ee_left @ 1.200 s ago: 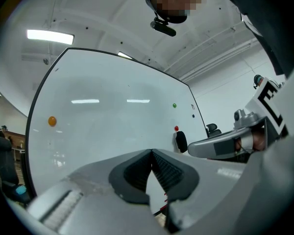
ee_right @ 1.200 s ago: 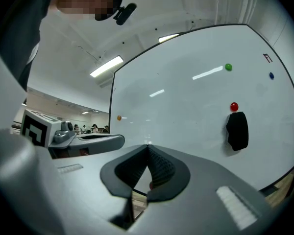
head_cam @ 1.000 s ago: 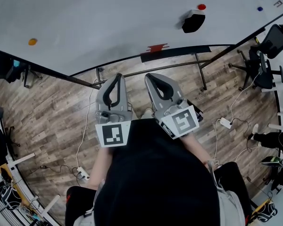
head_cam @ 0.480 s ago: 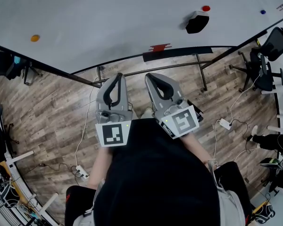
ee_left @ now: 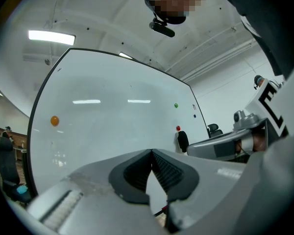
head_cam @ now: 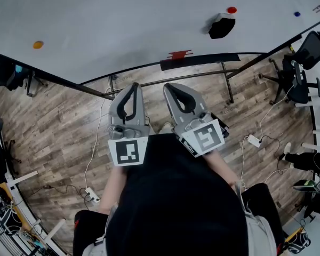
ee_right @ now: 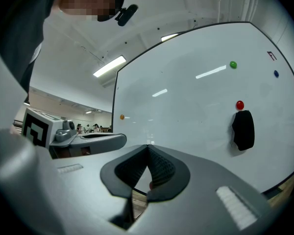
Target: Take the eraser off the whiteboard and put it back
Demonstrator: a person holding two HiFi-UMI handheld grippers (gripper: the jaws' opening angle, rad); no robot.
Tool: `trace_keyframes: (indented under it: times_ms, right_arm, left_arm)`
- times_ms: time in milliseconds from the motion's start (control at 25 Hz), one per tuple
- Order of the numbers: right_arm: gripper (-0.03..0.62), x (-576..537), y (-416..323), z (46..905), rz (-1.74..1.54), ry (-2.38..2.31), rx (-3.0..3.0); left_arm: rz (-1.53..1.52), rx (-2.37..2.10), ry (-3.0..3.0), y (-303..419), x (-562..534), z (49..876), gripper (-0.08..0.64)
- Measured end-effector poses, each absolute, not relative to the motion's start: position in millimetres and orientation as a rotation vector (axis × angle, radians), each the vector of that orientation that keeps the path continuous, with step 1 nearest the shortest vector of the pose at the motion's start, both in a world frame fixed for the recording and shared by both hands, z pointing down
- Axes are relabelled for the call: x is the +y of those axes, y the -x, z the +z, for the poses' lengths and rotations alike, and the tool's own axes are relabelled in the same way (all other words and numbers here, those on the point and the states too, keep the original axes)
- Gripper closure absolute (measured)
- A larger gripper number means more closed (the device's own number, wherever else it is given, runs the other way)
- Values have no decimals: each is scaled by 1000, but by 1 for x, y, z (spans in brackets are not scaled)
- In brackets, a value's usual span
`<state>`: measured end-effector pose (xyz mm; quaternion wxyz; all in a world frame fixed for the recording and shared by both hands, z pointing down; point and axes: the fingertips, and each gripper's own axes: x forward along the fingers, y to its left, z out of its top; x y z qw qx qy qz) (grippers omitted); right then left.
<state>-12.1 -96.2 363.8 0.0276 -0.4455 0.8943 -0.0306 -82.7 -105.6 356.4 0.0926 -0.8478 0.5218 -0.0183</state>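
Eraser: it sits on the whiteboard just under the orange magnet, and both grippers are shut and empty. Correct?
Wrong magnet. The eraser sits on the whiteboard just under the red magnet; the orange magnet is far off to its left, as the right gripper view shows. The left gripper and right gripper are indeed shut and empty.

Black eraser (head_cam: 222, 26) stuck on whiteboard (head_cam: 122, 25), beside red magnet (head_cam: 232, 9).

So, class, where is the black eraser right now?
In the head view the eraser sits on the whiteboard at upper right, just below the red magnet.
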Motion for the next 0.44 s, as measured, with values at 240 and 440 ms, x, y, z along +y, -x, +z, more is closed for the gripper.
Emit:
trace_keyframes:
  times_ms: [240, 440]
  right_arm:
    - [591, -100, 9, 365, -97, 1367, 2763]
    - [591, -101, 6, 365, -101, 1366, 2767]
  left_arm:
    - [-64, 1544, 2513, 78, -110, 356, 557]
    - [-57, 1549, 2513, 75, -112, 356, 558]
